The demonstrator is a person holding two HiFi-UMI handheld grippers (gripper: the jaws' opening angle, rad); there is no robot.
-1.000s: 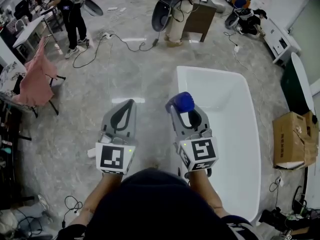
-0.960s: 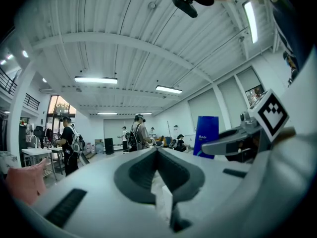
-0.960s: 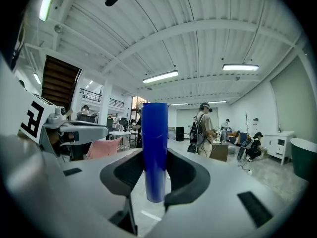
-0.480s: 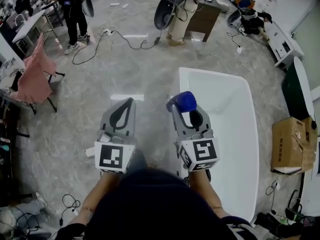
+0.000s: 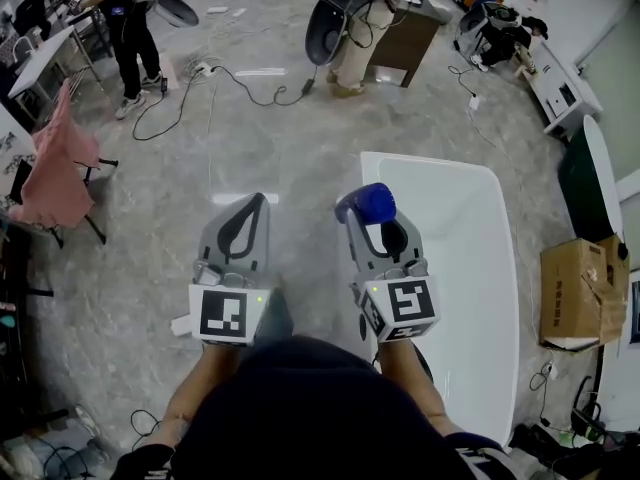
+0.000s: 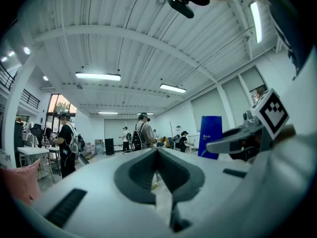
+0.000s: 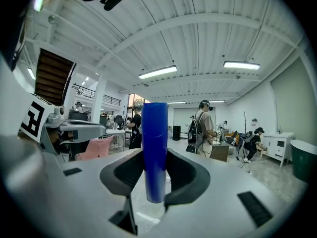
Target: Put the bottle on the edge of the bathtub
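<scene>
Steadily the person has advanced along the white bathtub (image 5: 430, 161); the right gripper (image 5: 366, 214) still pinches the blue bottle (image 5: 369, 200) upright, the left gripper (image 5: 256, 201) is pressed together and empty, so placing remains

A person's right gripper (image 5: 366, 214) clasps a blue bottle (image 5: 369, 201) over the left edge of a white bathtub (image 5: 485, 308). The left gripper (image 5: 261, 202), jaws together, is alongside over the grey floor (image 5: 140, 268). A cardboard box (image 5: 580, 286) sits right of the tub, and a pink cloth (image 5: 55, 173) drapes a chair at left.
</scene>
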